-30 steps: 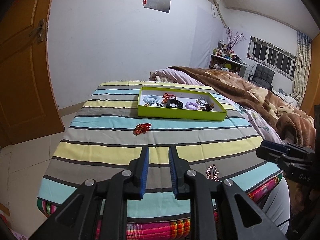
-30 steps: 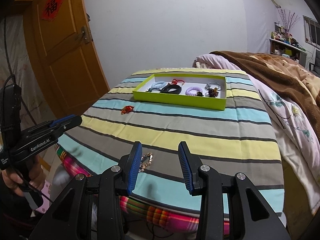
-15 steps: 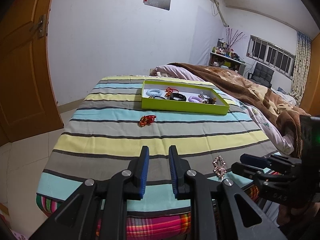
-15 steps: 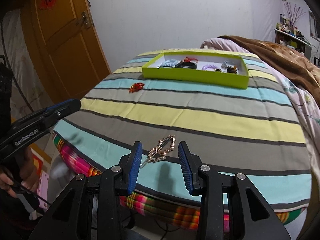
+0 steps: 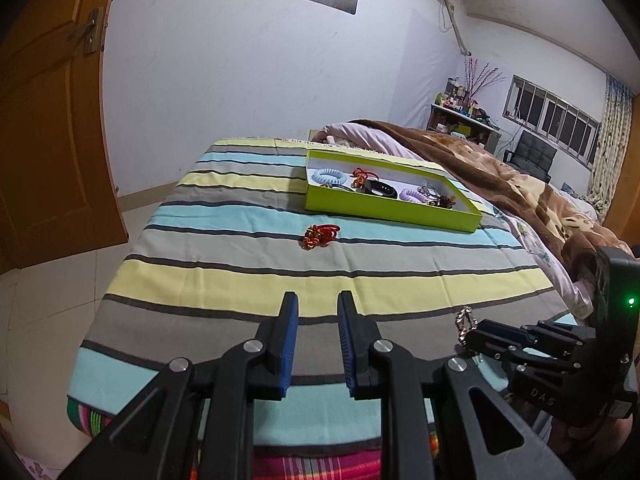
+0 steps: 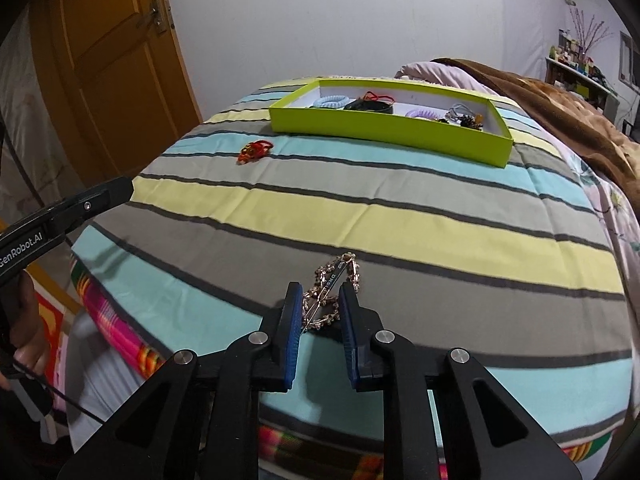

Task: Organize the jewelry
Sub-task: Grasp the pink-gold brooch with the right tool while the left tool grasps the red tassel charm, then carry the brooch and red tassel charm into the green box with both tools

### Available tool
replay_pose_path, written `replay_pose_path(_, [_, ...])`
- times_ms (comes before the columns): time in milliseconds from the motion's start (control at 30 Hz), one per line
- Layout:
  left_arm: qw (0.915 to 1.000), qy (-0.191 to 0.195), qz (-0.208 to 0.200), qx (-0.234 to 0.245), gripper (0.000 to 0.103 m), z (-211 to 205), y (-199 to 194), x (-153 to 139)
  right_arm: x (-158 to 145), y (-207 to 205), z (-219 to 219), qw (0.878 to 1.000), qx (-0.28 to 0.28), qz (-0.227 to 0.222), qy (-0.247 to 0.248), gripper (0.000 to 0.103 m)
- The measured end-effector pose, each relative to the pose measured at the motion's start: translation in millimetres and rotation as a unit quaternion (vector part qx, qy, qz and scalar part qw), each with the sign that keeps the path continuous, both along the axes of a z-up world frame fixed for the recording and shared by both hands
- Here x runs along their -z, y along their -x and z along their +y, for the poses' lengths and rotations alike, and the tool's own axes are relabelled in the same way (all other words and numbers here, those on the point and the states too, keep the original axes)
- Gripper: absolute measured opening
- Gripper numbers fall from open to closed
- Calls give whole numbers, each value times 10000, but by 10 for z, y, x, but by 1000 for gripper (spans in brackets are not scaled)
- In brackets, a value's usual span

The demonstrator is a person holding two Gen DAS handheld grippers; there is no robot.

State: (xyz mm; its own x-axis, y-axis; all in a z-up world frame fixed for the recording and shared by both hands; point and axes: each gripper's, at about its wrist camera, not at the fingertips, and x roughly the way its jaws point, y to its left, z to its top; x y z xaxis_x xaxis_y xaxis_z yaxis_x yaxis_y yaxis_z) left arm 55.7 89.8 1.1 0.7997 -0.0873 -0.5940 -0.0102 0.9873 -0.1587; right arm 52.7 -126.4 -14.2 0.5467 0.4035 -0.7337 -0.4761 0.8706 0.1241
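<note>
- We hold two black tools with blue rubber pads over a bed-like surface covered by a striped cloth (image 6: 400,216) in grey, pale yellow and turquoise.
- Our right tool (image 6: 319,320) points down at the near edge of the cloth; its jaws are closing, and a rose-gold, leaf-shaped metal hair clip studded with small stones (image 6: 334,280) lies between the pads. The pads sit just beside the clip's lower end, and we cannot tell whether they press it yet.
- In the left wrist view the same clip (image 5: 465,320) shows at the tip of the right tool (image 5: 472,338), resting on a grey stripe.
- Our left tool (image 5: 318,332) hovers over the near grey stripe with a narrow gap between its pads and nothing in it. In the right wrist view its finger (image 6: 100,196) reaches in from the left, and a hand (image 6: 28,344) grips the handle below.
- A small red knotted cord ornament with gold beads (image 5: 320,235) lies alone on a turquoise stripe, between the tools and the box.
- A shallow lime-green rectangular cardboard box with a white inside (image 5: 384,210) stands farther back on the cloth. It holds a pale blue spiral hair tie (image 5: 329,176), a black band (image 5: 380,189), a lilac spiral hair tie (image 5: 412,194), a red cord piece and a dark tangle of small items at its right end.
- A brown fleece blanket (image 5: 500,184) covers the bed to the right, and an orange wooden door (image 6: 116,64) stands at the left.
</note>
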Motion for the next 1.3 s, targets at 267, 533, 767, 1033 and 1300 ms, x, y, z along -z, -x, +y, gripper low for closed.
replay_pose_path(267, [10000,40,44,12,21,-11,-188,16,-50,-211,-129,9999,145,-29,-29,19])
replay_pose_path(533, [9998,-119,118,-74,21,4,-545,34,-197,-377,-171,9995,167,-239,-115,19])
replay_pose_path(767, [9996,-148,208,-82,34,19,-855,72,-294,-505,-168,9990,128,-380,-183,19])
replay_pose_path(1033, [9985,-170,501,113,34,-32,-1174,189,-307,-672,-148,9989,136,-409,-199,19])
replay_pose_path(1300, [9947,-177,968,286,36,-88,-1404,325,-270,-798,-148,9991,151,-346,-199,19])
